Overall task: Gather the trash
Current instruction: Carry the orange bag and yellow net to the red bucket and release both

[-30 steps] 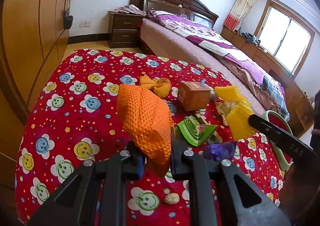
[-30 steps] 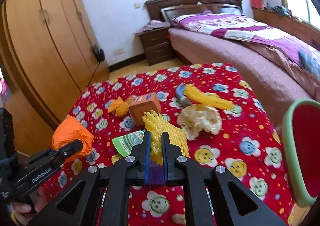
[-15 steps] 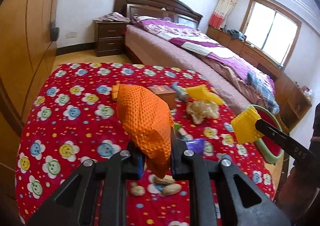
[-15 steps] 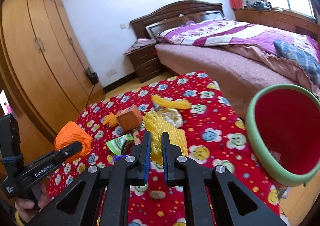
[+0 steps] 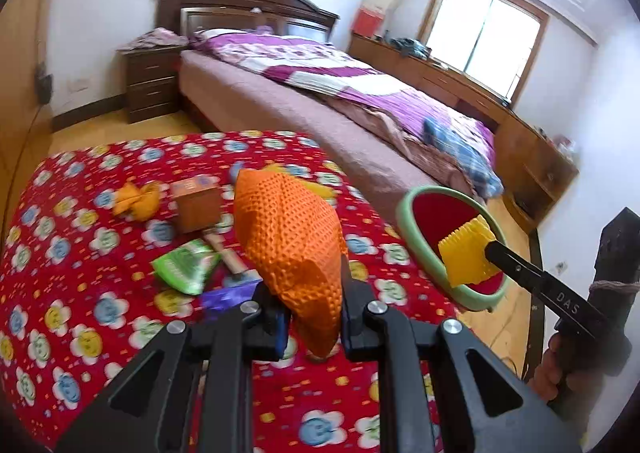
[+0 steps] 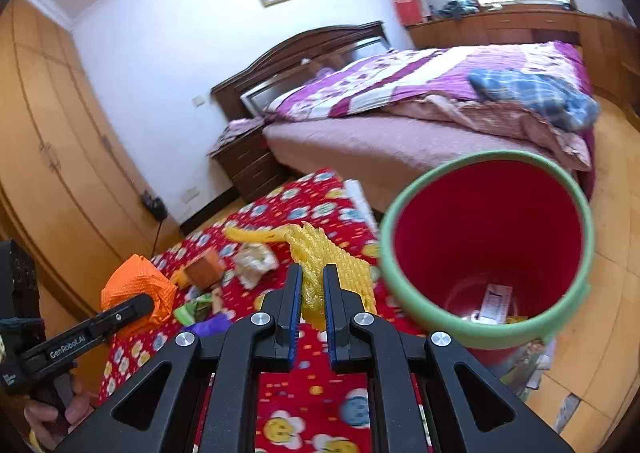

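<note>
My left gripper (image 5: pixel 314 317) is shut on an orange foam net (image 5: pixel 290 245), held above the red flowered table cover (image 5: pixel 80 293). In the right wrist view the same orange foam net (image 6: pixel 138 287) shows at the left. My right gripper (image 6: pixel 312 293) is shut on a yellow foam net (image 6: pixel 324 265). From the left wrist view that yellow foam net (image 5: pixel 468 253) hangs over the mouth of the red bin with a green rim (image 5: pixel 412 237). The bin (image 6: pixel 404 293) stands just right of the table, with some scraps at its bottom.
On the table lie a brown box (image 5: pixel 198 205), a green wrapper (image 5: pixel 184 267), a purple wrapper (image 5: pixel 228 297), an orange crumpled piece (image 5: pixel 134 201), a white crumpled net (image 6: pixel 256 263) and another yellow net (image 6: pixel 252 235). A bed (image 5: pixel 320 93) and wardrobe (image 6: pixel 48 173) stand behind.
Both grippers have swung to the right with their nets. The bin has come much closer in the right wrist view, and the yellow net now hangs over its opening.
</note>
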A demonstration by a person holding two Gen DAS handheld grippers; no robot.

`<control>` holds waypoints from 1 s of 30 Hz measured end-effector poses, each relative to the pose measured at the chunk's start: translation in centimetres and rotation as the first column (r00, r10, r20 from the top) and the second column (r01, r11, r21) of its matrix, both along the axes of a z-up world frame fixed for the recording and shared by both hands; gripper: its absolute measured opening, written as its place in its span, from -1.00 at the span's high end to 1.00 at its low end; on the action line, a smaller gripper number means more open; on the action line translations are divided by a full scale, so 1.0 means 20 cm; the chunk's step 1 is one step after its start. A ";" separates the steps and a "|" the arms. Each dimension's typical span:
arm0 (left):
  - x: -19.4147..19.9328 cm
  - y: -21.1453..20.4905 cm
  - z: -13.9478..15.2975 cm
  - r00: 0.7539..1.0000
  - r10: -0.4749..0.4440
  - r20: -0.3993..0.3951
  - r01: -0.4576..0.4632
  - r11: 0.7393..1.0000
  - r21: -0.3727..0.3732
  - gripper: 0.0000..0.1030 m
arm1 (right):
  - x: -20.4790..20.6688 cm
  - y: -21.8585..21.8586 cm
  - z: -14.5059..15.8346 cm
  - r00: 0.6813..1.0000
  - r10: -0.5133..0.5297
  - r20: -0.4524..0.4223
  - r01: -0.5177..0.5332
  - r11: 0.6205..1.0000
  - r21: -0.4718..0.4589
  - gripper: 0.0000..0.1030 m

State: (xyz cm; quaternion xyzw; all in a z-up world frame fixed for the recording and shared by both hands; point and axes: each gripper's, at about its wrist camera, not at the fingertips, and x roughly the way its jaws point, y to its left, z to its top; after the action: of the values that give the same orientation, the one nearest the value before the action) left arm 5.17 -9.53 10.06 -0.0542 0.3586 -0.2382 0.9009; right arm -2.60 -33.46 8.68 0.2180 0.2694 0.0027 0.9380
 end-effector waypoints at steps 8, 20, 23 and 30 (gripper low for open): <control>0.03 -0.32 0.01 0.991 -0.136 -0.009 0.136 0.990 0.031 0.64 | -0.07 -0.22 -0.05 0.994 -0.113 -0.002 0.113 0.993 0.035 0.80; 0.13 -0.80 -0.07 0.952 -0.301 -0.045 0.304 0.950 0.075 0.64 | -0.13 -0.44 -0.17 0.974 -0.225 -0.030 0.226 0.974 0.033 0.75; 0.15 -0.90 -0.10 0.941 -0.333 -0.056 0.337 0.938 0.084 0.64 | -0.13 -0.46 -0.18 0.971 -0.235 -0.033 0.236 0.971 0.021 0.75; 0.19 -1.02 -0.15 0.935 -0.345 -0.080 0.351 0.933 0.085 0.23 | -0.14 -0.52 -0.24 0.967 -0.248 -0.049 0.250 0.967 0.040 0.69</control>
State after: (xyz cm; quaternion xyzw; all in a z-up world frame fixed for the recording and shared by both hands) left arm 9.02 -29.85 7.03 0.0466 0.4022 -0.3744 0.8342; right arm -5.44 -43.88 3.97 0.2715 0.2601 -0.1139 0.9196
